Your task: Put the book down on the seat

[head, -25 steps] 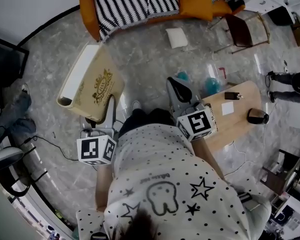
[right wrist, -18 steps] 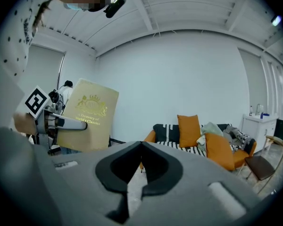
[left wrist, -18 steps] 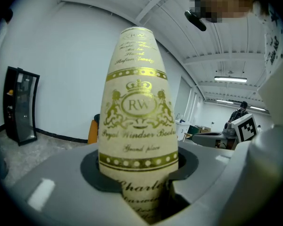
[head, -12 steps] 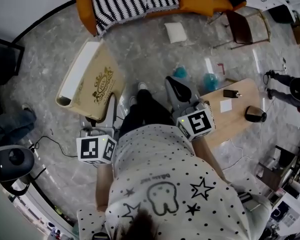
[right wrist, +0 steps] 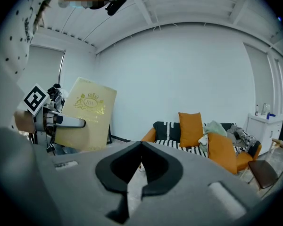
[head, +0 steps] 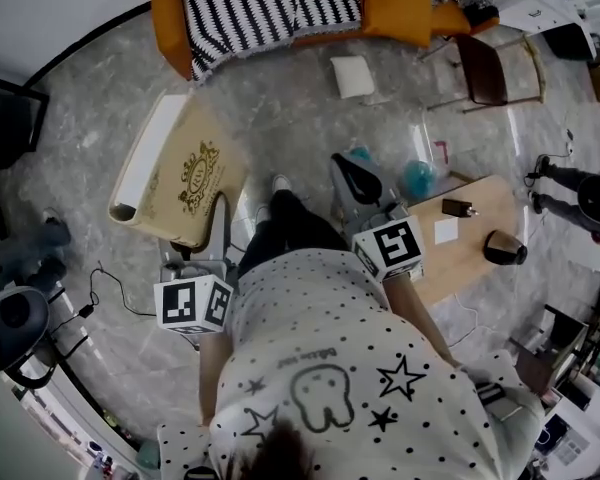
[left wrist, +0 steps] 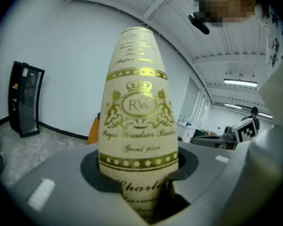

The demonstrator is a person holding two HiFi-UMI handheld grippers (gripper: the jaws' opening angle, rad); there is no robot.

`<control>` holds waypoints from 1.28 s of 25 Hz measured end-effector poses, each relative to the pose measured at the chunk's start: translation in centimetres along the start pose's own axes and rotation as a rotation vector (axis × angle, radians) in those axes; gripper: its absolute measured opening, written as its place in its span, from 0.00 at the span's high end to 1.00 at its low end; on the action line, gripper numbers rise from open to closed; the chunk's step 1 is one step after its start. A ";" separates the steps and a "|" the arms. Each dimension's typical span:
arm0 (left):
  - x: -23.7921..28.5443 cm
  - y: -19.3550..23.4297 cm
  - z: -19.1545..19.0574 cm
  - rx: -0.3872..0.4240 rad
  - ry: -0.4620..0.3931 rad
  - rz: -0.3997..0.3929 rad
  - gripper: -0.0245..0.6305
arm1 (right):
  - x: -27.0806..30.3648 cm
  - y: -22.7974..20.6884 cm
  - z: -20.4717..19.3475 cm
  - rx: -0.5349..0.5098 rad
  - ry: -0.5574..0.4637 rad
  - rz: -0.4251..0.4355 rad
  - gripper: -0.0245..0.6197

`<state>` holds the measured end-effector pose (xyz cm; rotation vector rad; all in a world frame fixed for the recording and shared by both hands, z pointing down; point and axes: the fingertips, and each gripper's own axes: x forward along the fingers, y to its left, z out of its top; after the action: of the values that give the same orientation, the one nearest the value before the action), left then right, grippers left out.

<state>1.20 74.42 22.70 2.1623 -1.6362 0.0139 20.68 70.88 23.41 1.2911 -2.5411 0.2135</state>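
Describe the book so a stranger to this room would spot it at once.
Start at the orange sofa with striped cushions, then look across the grey floor in front of it. There the left gripper is shut on a large cream book, holding it in the air. Its gold crest and lettering mark it out from the plain white cushion lying nearby.

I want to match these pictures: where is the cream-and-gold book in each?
Head view: book left of centre.
Left gripper view: book dead centre, filling the middle.
Right gripper view: book left side, mid-height.
Shared landmark: orange sofa, top of head view, right of centre in right gripper view.
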 end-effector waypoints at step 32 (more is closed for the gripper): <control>5.4 -0.8 1.2 0.018 -0.056 0.024 0.62 | 4.2 -5.5 0.3 -0.004 -0.040 0.018 0.96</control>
<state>3.30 69.29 22.75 2.1747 -1.6993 -0.0245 22.69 64.38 24.45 1.2839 -2.5856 0.1878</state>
